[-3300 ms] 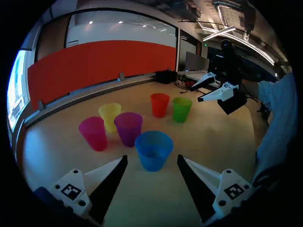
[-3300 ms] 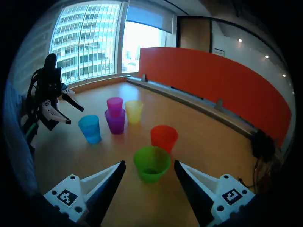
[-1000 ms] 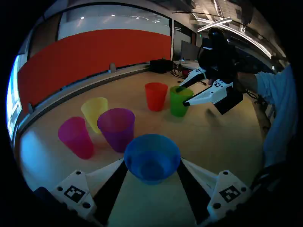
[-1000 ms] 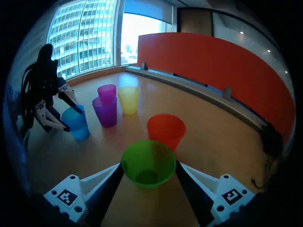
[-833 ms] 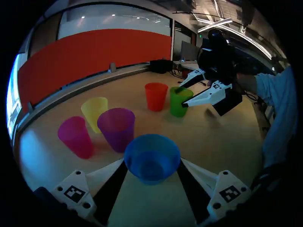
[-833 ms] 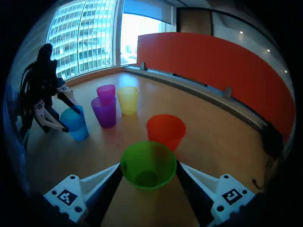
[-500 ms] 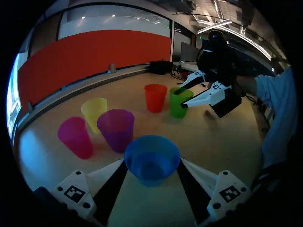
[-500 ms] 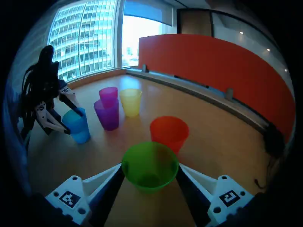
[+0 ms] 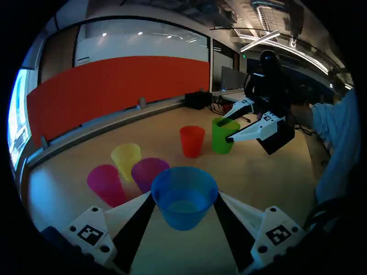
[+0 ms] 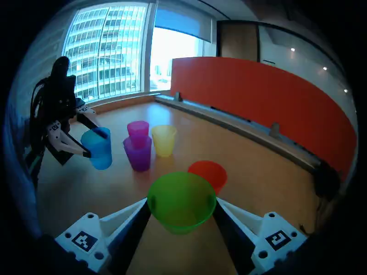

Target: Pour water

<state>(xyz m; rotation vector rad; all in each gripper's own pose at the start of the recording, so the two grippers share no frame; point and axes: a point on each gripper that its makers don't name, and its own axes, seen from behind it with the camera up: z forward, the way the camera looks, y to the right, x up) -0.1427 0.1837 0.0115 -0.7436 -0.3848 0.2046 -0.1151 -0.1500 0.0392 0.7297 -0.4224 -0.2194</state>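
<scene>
Six cups: one blue (image 9: pixel 184 201), one green (image 9: pixel 222 137), one red (image 9: pixel 191 142), one yellow (image 9: pixel 126 158), one purple (image 9: pixel 146 170), one pink (image 9: pixel 105 183).

Left gripper (image 9: pixel 183 196): both fingers are pressed against the sides of a blue cup (image 9: pixel 184 208), which is held upright. Right gripper (image 10: pixel 182 201): a green cup (image 10: pixel 181 215) is clamped likewise, upright. At far right, the right forearm is seen in a pale sleeve (image 9: pixel 338 133), extended forward.

Red cup (image 9: pixel 191 141), yellow cup (image 9: pixel 126 159), purple cup (image 9: pixel 147 172) and pink cup (image 9: pixel 105 184) stand on a wooden counter (image 9: pixel 261 169). An orange wall panel (image 9: pixel 114 89) runs along the far side.
</scene>
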